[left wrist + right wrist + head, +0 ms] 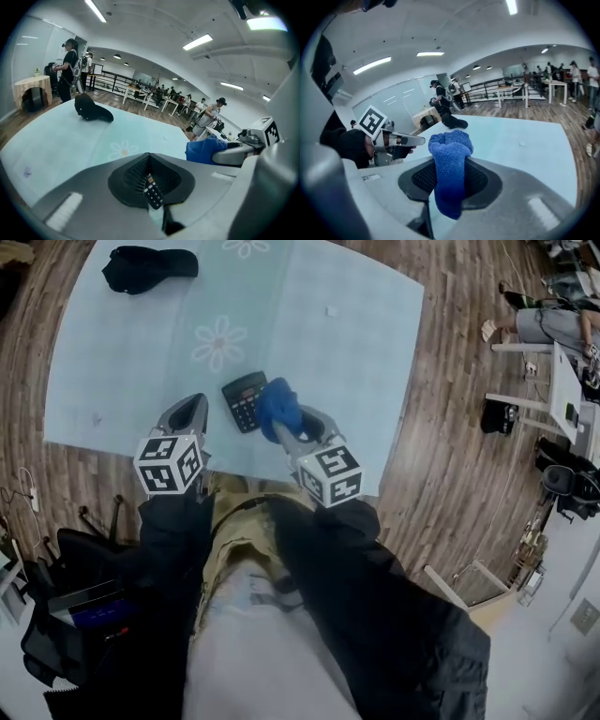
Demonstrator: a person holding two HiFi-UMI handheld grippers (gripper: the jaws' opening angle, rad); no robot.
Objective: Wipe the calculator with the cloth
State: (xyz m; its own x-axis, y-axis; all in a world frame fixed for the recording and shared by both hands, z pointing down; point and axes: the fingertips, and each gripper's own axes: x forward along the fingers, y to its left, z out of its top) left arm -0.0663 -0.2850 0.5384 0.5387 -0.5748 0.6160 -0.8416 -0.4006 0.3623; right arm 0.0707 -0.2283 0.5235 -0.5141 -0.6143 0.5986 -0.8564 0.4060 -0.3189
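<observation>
A black calculator (244,401) lies on the pale blue table (356,334) near its front edge. In the left gripper view only a sliver of the calculator (153,194) shows, through the thin slit between the jaws. My left gripper (199,401) hangs just left of it, jaws closed together with nothing seen held. My right gripper (286,426) is shut on a bunched blue cloth (277,405), which sits against the calculator's right edge. The cloth (450,154) stands up between the right jaws and droops below them. The left gripper (408,139) shows at the left of the right gripper view.
A black cap (145,266) lies at the table's far left corner. A flower print (219,341) marks the table's middle. Wooden floor surrounds the table, with desks (562,381) and people at the right. The person's legs press against the front edge.
</observation>
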